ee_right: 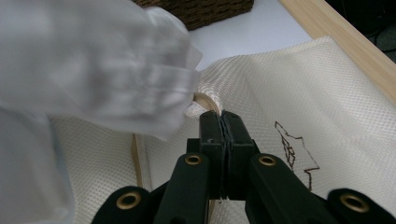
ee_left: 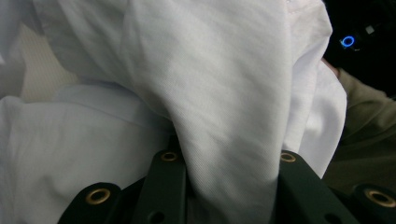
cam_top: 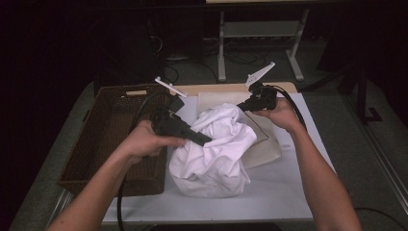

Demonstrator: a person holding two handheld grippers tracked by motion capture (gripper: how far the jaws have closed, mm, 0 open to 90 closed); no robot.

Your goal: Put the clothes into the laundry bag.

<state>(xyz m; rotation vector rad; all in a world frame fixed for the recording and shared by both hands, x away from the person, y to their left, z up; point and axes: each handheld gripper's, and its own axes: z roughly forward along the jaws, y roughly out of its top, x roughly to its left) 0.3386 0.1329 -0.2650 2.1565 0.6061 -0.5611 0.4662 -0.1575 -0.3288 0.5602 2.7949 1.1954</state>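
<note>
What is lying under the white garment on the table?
A cream woven bag lies partly beneath the white garment, its right side exposed. The part under the cloth is covered, so anything else there is hidden.

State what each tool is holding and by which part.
The left tool clamps a fold of the white garment. The right tool is shut on the cream bag, apparently at its rim or handle.

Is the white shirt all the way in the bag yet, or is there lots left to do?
Not yet. Done so far: the right gripper is shut on the rim of the cream bag, holding it up. In hand: the left gripper pinches a fold of the white shirt, which sits bunched at the bag's mouth. Left: most of the shirt still lies outside on the table and probably needs pushing in.
</note>
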